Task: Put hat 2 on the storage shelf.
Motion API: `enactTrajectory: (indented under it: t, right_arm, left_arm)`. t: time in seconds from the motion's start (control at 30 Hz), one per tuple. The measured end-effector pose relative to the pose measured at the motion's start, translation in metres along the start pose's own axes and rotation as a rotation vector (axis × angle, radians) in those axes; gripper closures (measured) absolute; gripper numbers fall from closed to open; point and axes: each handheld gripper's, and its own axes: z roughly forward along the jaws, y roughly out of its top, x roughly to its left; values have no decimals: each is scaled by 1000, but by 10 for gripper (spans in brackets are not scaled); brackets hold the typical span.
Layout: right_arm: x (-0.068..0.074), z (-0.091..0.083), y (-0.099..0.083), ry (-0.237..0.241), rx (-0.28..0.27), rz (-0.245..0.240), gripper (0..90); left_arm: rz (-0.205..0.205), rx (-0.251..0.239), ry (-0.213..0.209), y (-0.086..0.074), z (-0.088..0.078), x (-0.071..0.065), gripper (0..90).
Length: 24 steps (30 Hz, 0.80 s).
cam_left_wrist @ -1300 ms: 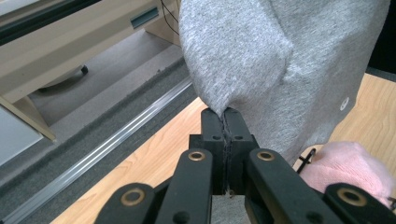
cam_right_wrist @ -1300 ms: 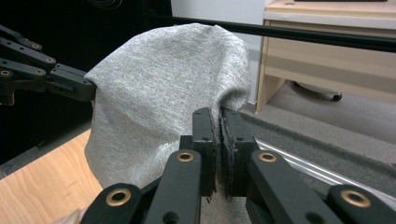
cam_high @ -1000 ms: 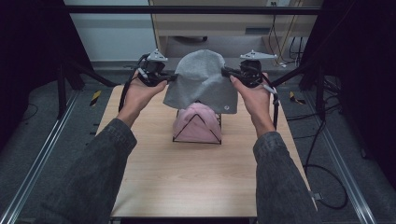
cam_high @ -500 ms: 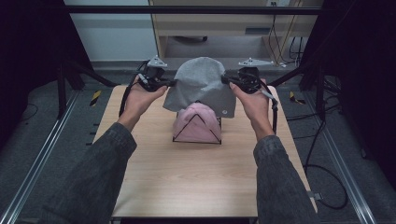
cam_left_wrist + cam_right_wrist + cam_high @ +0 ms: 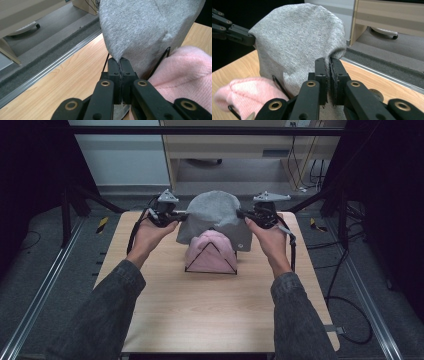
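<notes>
1. Grey knit is what both my tools bite: my left gripper point(image 5: 181, 215) is pinched tight on one edge of the grey hat point(image 5: 215, 215), and my right gripper point(image 5: 240, 213) is pinched tight on the opposite edge, jaws pressed together with only cloth between them.
2. The grey hat hangs stretched between them above the far middle of the table point(image 5: 200, 320), its lower part draped behind the pink hat point(image 5: 212, 252), which sits on a black wire stand point(image 5: 210, 265).
3. The grey hat covers the back of the pink one, so I cannot tell whether they touch. In the left gripper view the hat's point(image 5: 147, 27) top is cut off.
4. My left hand point(image 5: 150, 232) and right hand point(image 5: 267, 235) reach forward, level with each other, either side of the stand, grippers pointing inward.
</notes>
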Motion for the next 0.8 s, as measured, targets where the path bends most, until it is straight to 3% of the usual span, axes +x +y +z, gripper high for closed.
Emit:
enactTrajectory:
  t: [0.23,0.37,0.6,0.8]
  right_arm:
    - [3,-1,-12,0,25,-5,855]
    - [5,0,-18,-1,33,-4,855]
    - [8,2,-25,-3,46,-10,855]
    - [10,5,-35,4,57,-7,854]
  left_arm:
    - [4,1,4,-7,-1,-7,892]
    - [-21,1,-1,-14,1,-9,892]
    - [-23,17,-1,-28,3,-10,892]
    - [-11,56,2,-40,11,-11,892]
